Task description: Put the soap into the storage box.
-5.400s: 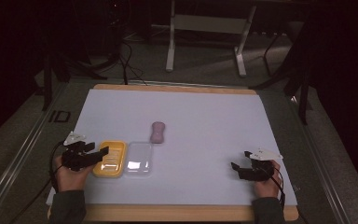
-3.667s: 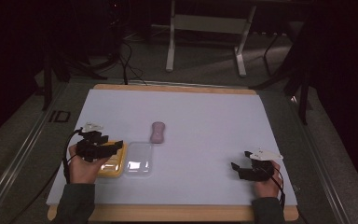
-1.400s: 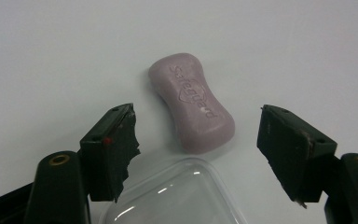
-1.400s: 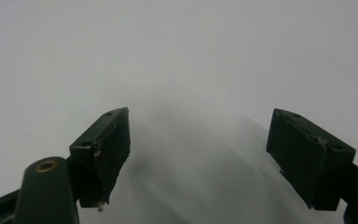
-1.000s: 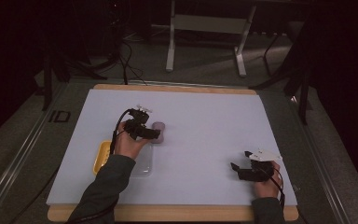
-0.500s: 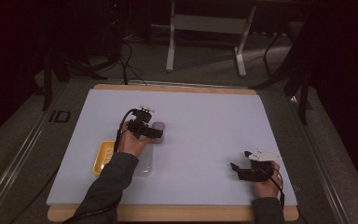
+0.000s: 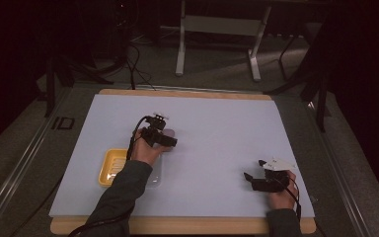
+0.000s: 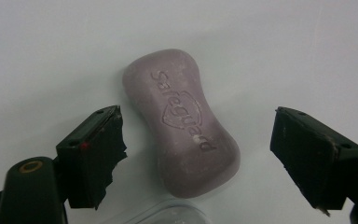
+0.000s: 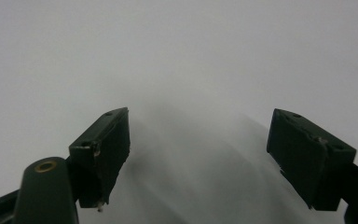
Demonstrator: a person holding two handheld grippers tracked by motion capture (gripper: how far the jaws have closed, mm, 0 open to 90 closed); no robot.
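A mauve soap bar stamped "Safeguard" lies flat on the white mat. My left gripper hangs over it, and its jaws have just been opening. They now stand wide on either side of the bar without touching it. In the high view this gripper covers most of the soap at the mat's middle. A yellow soap dish and a clear lid lie near the left forearm. My right gripper rests open at the front right, with bare mat between its jaws.
The white mat lies on a wooden board. The clear lid's edge sits just below the soap in the left gripper view. Cables and a metal stand are on the floor beyond the table.
My left gripper went from the yellow dish at the left across to the soap, then sank over it with its jaws spreading. The right gripper stayed put.
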